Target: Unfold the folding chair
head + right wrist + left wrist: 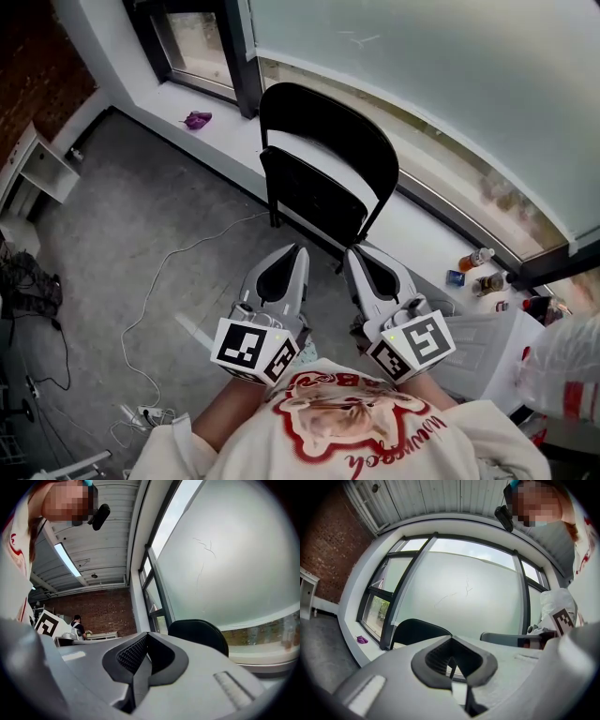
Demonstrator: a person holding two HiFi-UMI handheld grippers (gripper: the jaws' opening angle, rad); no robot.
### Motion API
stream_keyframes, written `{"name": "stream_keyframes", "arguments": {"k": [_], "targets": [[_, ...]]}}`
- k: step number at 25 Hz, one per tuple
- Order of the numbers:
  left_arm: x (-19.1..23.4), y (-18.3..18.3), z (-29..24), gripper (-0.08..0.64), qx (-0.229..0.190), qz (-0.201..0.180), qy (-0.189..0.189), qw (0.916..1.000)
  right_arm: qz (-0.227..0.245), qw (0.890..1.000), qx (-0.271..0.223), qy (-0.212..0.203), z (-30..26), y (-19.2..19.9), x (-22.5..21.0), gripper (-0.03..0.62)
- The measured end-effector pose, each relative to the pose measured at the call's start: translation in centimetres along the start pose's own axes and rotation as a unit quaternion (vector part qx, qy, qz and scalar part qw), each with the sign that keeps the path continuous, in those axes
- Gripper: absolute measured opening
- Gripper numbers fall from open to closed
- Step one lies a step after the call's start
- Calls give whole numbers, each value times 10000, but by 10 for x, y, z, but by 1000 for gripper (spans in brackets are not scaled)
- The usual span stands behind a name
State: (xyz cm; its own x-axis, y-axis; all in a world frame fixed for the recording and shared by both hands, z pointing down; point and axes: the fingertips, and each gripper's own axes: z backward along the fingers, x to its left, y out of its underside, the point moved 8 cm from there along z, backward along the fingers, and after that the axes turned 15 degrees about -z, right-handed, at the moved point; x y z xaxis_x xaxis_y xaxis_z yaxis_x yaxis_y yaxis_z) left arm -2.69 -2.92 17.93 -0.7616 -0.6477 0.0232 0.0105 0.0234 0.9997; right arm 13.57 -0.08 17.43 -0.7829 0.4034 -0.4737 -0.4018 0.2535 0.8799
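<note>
Folding chair (pixel 328 131) black, upright by window ledge (pixel 230 141), long axis vertical, backrest topmost, seat side facing person. Left gripper (pixel 301 250) and right gripper (pixel 350 254) near it: jaws closed, empty.

Folding chair (pixel 323 178) upper centre against the window ledge (pixel 230 136), cloth (pixel 197 119) on the ledge upper left, bottles (pixel 476 258) at right, cable (pixel 150 300) on floor (pixel 187 216) at left, left gripper (pixel 298 251) and right gripper (pixel 352 253) side by side below the chair.
</note>
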Motion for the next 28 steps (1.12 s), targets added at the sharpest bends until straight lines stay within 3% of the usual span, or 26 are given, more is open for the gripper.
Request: {"name": "stream_keyframes", "arguments": {"k": [15, 28], "targets": [[64, 19, -69, 0, 292, 210, 442, 9984, -150, 9983, 28, 569, -75, -3, -38, 23], [57, 42, -113, 0, 614, 397, 347, 9967, -150, 9960, 372, 803, -75, -7, -88, 23]]}}
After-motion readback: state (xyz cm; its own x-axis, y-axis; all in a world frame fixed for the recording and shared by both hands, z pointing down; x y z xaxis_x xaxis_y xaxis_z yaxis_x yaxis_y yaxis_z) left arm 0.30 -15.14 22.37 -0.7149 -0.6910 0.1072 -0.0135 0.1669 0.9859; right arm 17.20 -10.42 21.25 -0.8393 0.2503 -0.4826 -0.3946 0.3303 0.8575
